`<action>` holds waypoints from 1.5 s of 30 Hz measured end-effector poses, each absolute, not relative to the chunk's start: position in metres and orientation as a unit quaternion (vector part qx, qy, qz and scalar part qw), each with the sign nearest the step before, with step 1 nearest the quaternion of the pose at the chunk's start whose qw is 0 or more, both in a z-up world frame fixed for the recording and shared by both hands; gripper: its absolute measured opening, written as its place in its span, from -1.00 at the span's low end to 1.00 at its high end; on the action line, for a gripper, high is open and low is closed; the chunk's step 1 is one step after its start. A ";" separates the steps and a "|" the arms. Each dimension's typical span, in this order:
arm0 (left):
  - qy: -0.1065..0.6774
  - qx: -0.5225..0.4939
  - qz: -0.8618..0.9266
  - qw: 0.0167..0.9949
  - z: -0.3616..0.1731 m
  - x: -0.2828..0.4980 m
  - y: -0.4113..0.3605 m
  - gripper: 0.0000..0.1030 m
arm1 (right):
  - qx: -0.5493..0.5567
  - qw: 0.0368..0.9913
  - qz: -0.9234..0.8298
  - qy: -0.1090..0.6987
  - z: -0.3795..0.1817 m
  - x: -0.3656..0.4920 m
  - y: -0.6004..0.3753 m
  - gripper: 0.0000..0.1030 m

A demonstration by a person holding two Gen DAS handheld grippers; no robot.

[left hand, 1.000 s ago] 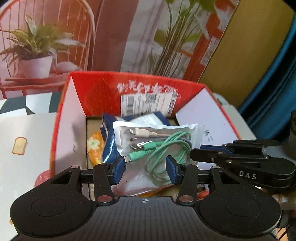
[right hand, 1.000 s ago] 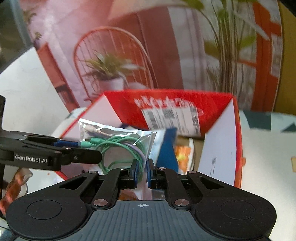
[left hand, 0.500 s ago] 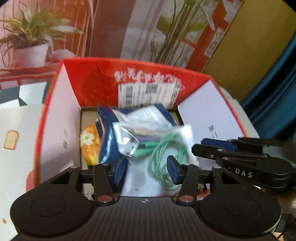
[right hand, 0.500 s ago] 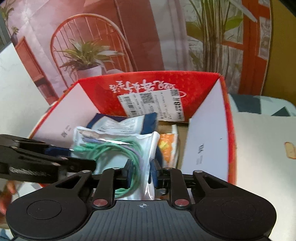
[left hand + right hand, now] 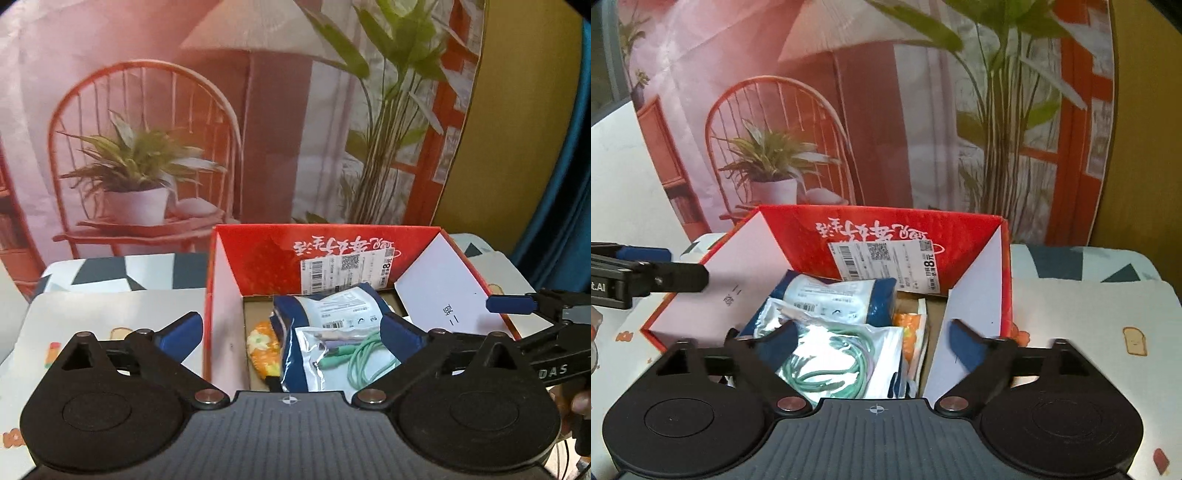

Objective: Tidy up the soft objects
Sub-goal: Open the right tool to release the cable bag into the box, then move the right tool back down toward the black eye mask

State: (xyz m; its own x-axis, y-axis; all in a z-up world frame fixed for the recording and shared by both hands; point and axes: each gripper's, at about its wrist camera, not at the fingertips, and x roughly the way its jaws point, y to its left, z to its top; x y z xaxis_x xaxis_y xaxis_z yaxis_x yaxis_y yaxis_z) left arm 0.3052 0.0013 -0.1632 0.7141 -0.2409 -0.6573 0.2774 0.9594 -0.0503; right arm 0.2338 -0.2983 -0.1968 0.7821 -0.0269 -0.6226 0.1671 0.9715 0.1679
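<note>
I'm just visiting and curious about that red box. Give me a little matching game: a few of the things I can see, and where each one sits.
Things:
1. clear bag of green cables
2. blue and white pouch
3. orange flowered item
4. barcode label

Places:
A. stuck on the red box's far inner wall
B. on top of the pile, nearest the camera
C. low in the box, beside the pile
D. under the cable bag, towards the far wall

Pairs: 1-B, 2-D, 3-C, 4-A

Two wrist views, close, angled down, both on the red box.
</note>
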 end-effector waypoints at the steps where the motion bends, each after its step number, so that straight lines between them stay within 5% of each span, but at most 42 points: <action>1: 0.347 0.028 -0.138 0.927 -0.162 0.301 0.003 1.00 | 0.109 0.938 -0.047 0.325 -0.196 0.231 -0.297 0.99; 45: 0.352 -0.021 -0.073 0.933 -0.213 0.149 0.055 1.00 | 0.082 0.962 -0.043 0.257 -0.221 0.110 -0.241 0.99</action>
